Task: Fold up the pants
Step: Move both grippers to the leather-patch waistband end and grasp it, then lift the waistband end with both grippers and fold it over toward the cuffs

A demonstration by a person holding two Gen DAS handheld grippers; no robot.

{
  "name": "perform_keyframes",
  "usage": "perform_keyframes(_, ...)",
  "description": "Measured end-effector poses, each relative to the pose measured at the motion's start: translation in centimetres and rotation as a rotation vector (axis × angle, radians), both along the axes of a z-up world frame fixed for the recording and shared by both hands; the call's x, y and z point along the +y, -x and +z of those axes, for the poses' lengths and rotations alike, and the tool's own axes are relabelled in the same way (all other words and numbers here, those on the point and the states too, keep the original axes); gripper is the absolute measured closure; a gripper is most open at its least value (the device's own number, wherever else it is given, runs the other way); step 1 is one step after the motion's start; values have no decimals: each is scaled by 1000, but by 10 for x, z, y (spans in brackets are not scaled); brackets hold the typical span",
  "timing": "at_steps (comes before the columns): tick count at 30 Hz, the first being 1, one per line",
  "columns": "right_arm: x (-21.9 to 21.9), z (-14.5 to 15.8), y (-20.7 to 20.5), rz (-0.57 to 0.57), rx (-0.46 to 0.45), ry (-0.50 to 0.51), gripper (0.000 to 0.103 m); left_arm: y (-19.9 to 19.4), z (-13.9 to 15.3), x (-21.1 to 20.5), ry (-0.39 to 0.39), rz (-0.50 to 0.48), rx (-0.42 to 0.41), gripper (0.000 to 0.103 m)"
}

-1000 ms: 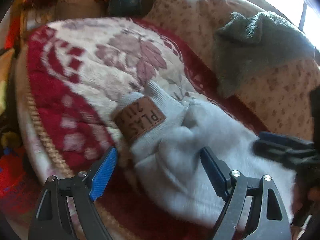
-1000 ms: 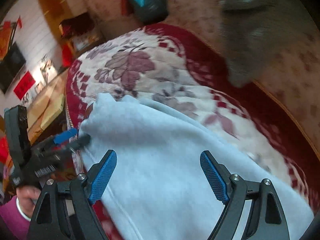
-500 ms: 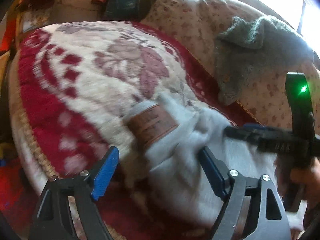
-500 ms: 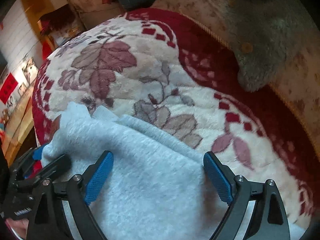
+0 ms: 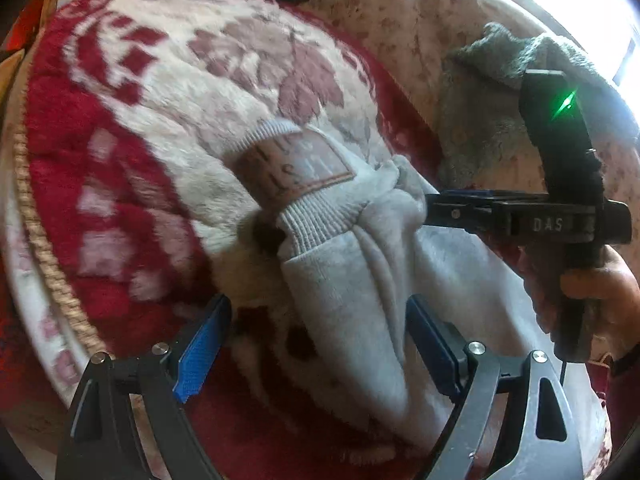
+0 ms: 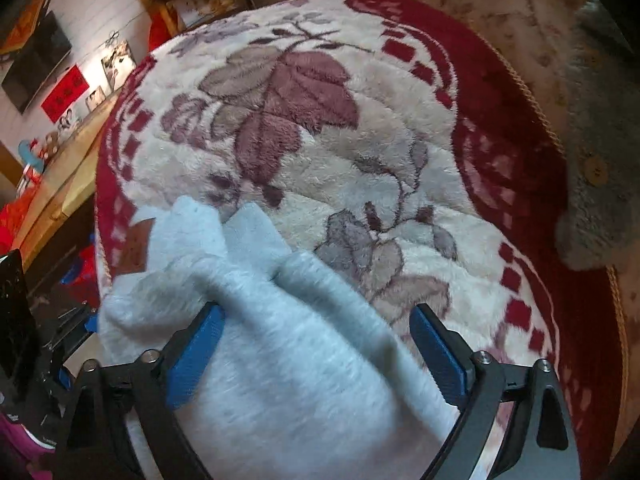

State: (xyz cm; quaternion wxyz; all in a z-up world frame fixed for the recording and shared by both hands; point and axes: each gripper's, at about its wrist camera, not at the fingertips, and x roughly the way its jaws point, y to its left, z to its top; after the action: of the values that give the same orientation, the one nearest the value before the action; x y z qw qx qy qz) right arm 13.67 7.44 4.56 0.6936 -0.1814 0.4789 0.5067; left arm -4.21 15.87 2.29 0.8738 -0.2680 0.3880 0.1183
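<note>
My left wrist camera looks steeply down along its fingers, close over the pants' ribbed cuff (image 5: 316, 216), with my right gripper (image 5: 436, 204) at its right. My right wrist camera tilts down, close over the grey pants (image 6: 288, 360). Both share the floral blanket (image 6: 304, 92).

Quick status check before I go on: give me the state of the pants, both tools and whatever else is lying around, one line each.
Pants: bunched in a heap on the blanket, cuff with patch on top, not flat.
Left tool: jaws opening, cloth between them, pads not pressing.
Right tool: jaws opening, over the cloth, not gripping.
Blanket: spread flat under the pants.
Grey towel: draped loosely over the sofa back.
</note>
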Motion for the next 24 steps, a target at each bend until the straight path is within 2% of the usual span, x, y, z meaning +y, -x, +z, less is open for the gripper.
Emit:
perform_keyframes(3,5,-7,-6,28,16,-3,2,-11,-5,3,14,20,-5,6)
perform_keyframes(6,8,-13,-10,76,75,-14,2,-22,-8,5,30,32,-14,0)
perform_keyframes(11,18,-27,-13,161,192,-29,5,-31,-11,0,-8,-7,-31,0)
perform_keyframes(12,19,-27,-13,173,206,-38,12,-33,-11,1,2,-27,-43,4)
perform_keyframes(13,18,-26,-11,192,215,-53,20,-34,-11,3,18,-39,-59,14)
perform_keyframes(14,17,-24,-9,209,211,-62,25,-33,-12,5,35,-45,-76,42)
perform_keyframes(15,16,-20,-6,231,203,-69,38,-34,-13,7,111,-85,-108,54)
perform_keyframes(16,15,-13,-1,249,168,-63,48,-34,-13,10,139,-85,-118,55)
perform_keyframes(17,14,-8,0,260,136,-57,51,-33,-13,9,139,-86,-119,57)
perform_keyframes(19,14,1,8,281,83,-35,62,-32,-6,4,108,-92,-120,63)
perform_keyframes(21,14,9,16,300,39,-18,67,-28,5,-1,80,-98,-128,69)
perform_keyframes(24,9,28,26,312,-13,-19,72,-19,25,-9,35,-112,-162,72)
